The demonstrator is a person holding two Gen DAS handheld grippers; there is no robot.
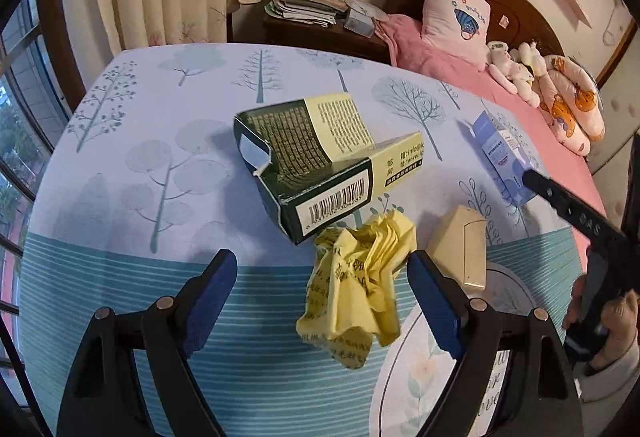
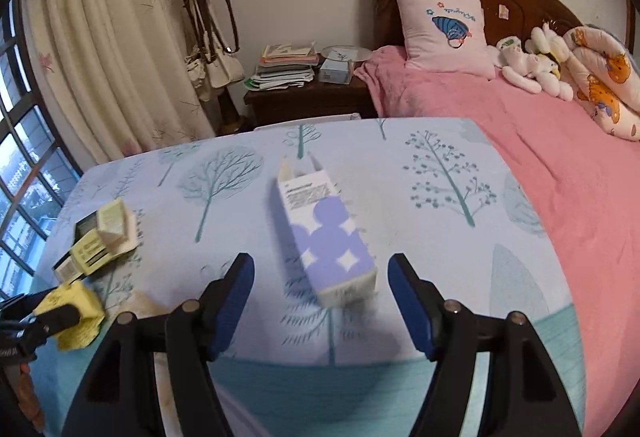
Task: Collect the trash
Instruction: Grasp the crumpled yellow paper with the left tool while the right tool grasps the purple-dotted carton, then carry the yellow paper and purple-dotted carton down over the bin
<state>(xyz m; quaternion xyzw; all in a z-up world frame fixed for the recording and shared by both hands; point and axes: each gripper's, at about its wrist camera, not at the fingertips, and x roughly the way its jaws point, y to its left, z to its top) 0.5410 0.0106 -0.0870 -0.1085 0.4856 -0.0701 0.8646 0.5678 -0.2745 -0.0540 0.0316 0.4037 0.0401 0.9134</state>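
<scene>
Four pieces of trash lie on the desk (image 1: 132, 141), whose tree-printed cloth fills most of both views; its far edge curves across the upper part of each frame, with the pink bed (image 2: 560, 173) along the right edge and bare cloth spreading to the left and beyond the boxes. Largest is the green-and-yellow carton (image 1: 320, 165), centre of the left wrist view, lying on its side with one end torn open and a barcode facing the camera. The purple-and-white box (image 2: 324, 237) lies centre frame in the right wrist view, its far flaps open, its near end between the spread fingers of the right gripper (image 2: 320, 301), which touch nothing. A crumpled yellow paper (image 1: 356, 285) sits lower centre in the left wrist view, just below the carton, partly between the wide-open fingers of the left gripper (image 1: 322, 301). A small beige box (image 1: 464, 245) lies just right of it.
</scene>
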